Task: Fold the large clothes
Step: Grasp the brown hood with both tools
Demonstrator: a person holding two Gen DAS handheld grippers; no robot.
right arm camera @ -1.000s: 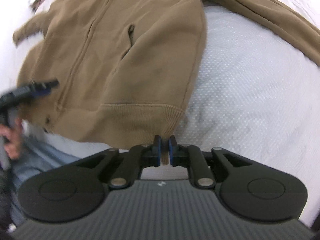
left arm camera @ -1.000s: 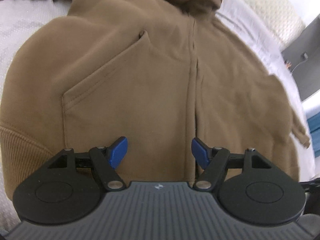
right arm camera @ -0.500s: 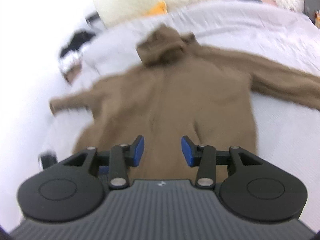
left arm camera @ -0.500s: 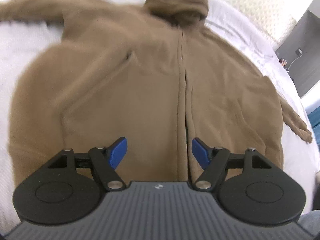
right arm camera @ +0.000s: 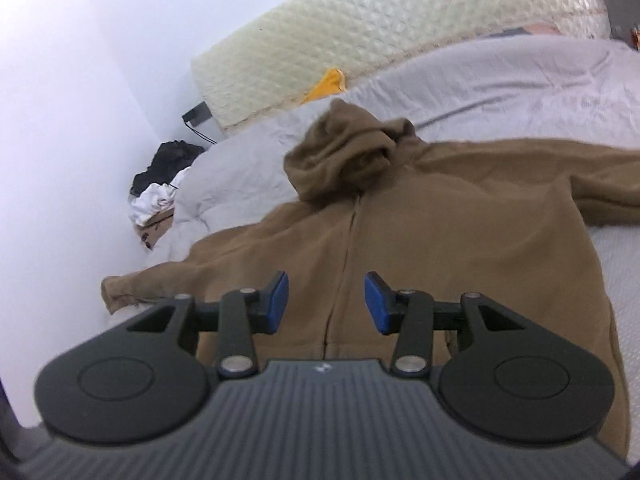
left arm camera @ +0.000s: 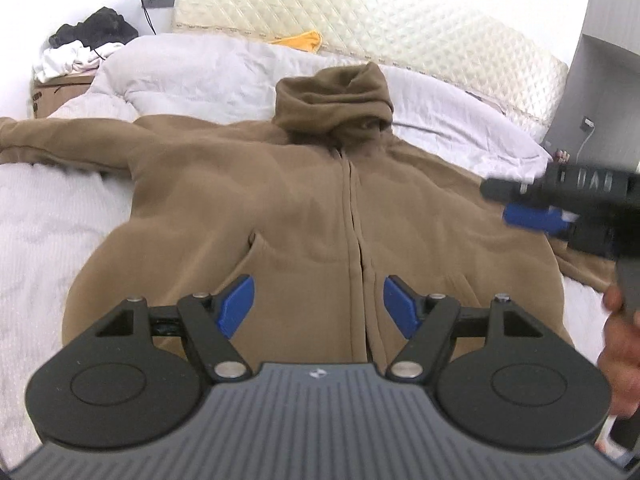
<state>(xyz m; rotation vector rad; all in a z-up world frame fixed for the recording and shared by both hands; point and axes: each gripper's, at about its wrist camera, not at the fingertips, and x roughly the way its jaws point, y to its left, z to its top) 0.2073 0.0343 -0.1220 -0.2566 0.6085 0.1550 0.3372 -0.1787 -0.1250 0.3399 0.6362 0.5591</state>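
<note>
A white bed [left arm camera: 48, 216] filled most of both views, with a quilted headboard [left arm camera: 400, 28] behind it and a grey duvet [left arm camera: 192, 68] bunched near that end. On the bed a brown hoodie [left arm camera: 304, 208] lay flat, front side up with its zip closed, its sleeves spread to both sides and its hood [left arm camera: 334, 96] crumpled against the duvet. Above its lower part the left gripper [left arm camera: 319, 307] stood wide open with nothing between its blue pads, and the right gripper [right arm camera: 325, 303] was about half open and also empty, while a small pile of clothes [left arm camera: 86, 46] sat in the far corner.
</note>
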